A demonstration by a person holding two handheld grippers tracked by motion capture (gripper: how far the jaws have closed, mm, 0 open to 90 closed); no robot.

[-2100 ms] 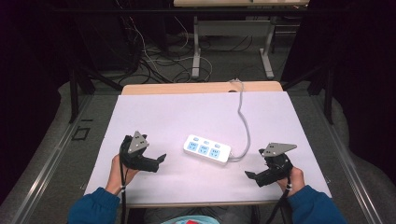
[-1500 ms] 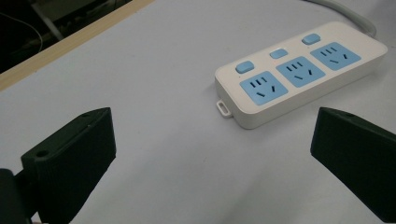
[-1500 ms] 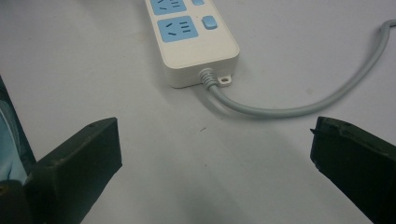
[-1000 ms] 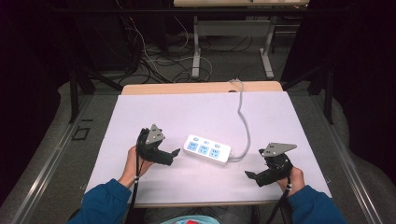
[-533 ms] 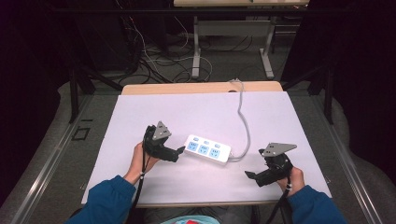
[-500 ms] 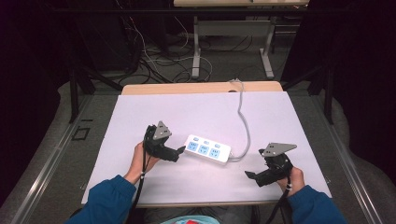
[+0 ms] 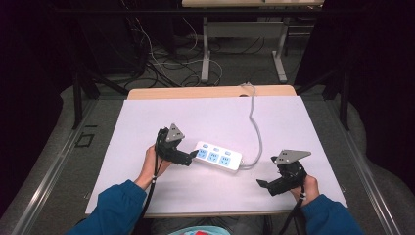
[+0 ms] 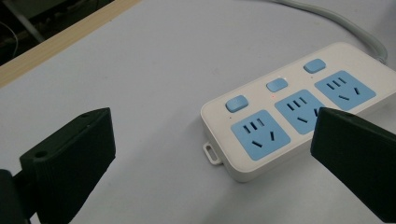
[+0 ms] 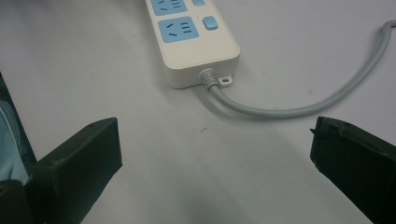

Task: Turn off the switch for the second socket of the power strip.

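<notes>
The power strip [image 7: 218, 156] lies flat near the middle of the white table [image 7: 147, 117], 3 blue sockets and 3 blue buttons facing up, its grey cord [image 7: 255, 122] curling off the right end and running to the far edge. Left gripper [image 7: 192, 156] is right at the strip's left end, tips just beside the casing. In the left gripper view its jaws are spread wide with nothing between them, and the strip [image 8: 294, 107] sits just ahead, its near corner between the two jaws; one jaw overlaps the strip's edge in that view, though contact can't be told. Right gripper [image 7: 262, 185] sits low near the table's front edge, apart from the strip. The right gripper view shows its jaws wide apart too, gripping nothing, with the strip's cord end [image 9: 196, 42] and cord [image 9: 280, 109] ahead.
</notes>
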